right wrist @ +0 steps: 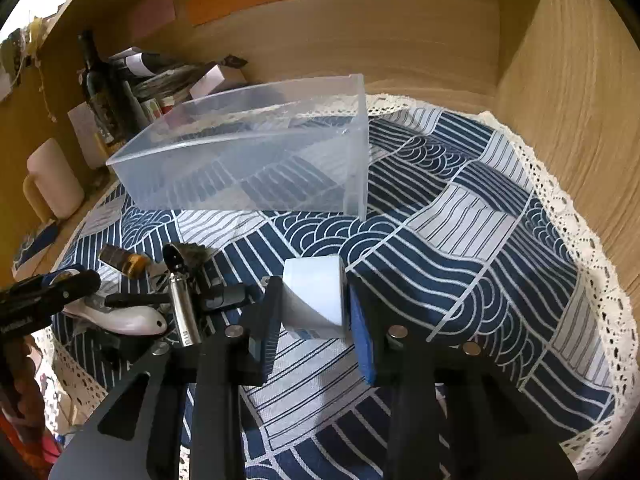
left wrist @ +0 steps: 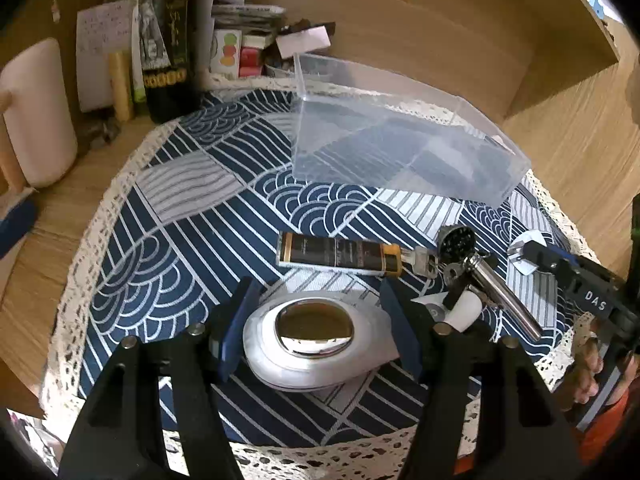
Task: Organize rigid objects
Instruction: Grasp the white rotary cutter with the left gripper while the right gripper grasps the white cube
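A clear plastic bin stands empty on the blue patterned cloth; it also shows in the right wrist view. My left gripper is open around a white oval object with a shiny metal centre lying on the cloth. My right gripper has its blue pads against both sides of a white box; the right gripper also shows in the left wrist view. A brown tube and a metal cylinder with keys lie between the two grippers.
Bottles, papers and small boxes crowd the back left corner. A cream mug stands at the left on the wooden desk. Wooden walls close in the back and right. The lace edge of the cloth runs near the right wall.
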Demonstrator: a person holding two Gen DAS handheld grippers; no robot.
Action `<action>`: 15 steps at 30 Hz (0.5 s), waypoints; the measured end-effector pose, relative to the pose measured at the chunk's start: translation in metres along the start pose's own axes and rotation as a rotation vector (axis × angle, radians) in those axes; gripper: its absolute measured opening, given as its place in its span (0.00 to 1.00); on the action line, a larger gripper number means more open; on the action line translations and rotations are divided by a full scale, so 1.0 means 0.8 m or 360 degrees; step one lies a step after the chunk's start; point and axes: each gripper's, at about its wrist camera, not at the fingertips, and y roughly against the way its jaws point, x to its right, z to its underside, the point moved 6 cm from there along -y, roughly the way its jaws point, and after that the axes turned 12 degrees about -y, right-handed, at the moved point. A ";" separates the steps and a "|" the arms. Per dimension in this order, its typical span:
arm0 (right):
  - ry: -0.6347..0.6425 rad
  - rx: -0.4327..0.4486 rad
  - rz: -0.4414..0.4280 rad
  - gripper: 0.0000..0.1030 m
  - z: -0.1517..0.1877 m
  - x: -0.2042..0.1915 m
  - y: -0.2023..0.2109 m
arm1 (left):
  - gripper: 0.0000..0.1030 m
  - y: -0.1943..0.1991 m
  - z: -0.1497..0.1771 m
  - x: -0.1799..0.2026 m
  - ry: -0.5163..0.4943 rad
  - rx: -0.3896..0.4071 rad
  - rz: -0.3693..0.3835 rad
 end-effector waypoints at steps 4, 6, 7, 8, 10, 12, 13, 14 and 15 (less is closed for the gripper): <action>0.0000 0.0044 0.0005 0.27 -0.006 0.000 0.007 | 0.61 0.010 -0.010 -0.004 0.0006 0.0046 -0.0005; 0.0009 0.0074 -0.0001 0.27 -0.010 -0.002 0.012 | 0.61 0.018 -0.019 -0.006 0.0003 0.0084 -0.0018; 0.0017 0.0093 -0.0002 0.27 -0.014 -0.004 0.016 | 0.61 0.022 -0.024 -0.008 0.0001 0.0104 -0.0023; 0.0021 0.0112 -0.0004 0.27 -0.017 -0.005 0.019 | 0.61 0.026 -0.031 -0.009 0.0000 0.0124 -0.0027; 0.0030 0.0147 -0.0014 0.27 -0.025 -0.008 0.025 | 0.61 0.033 -0.043 -0.011 -0.0001 0.0163 -0.0038; 0.0046 0.0189 -0.0023 0.27 -0.035 -0.012 0.032 | 0.61 0.042 -0.057 -0.014 -0.0012 0.0208 -0.0061; 0.0059 0.0213 -0.0026 0.27 -0.041 -0.016 0.036 | 0.61 0.045 -0.065 -0.015 -0.0020 0.0230 -0.0070; 0.0070 0.0235 -0.0027 0.27 -0.047 -0.019 0.039 | 0.61 0.049 -0.073 -0.017 -0.0025 0.0255 -0.0084; 0.0085 0.0264 -0.0030 0.27 -0.053 -0.023 0.043 | 0.61 0.052 -0.080 -0.018 -0.0029 0.0274 -0.0092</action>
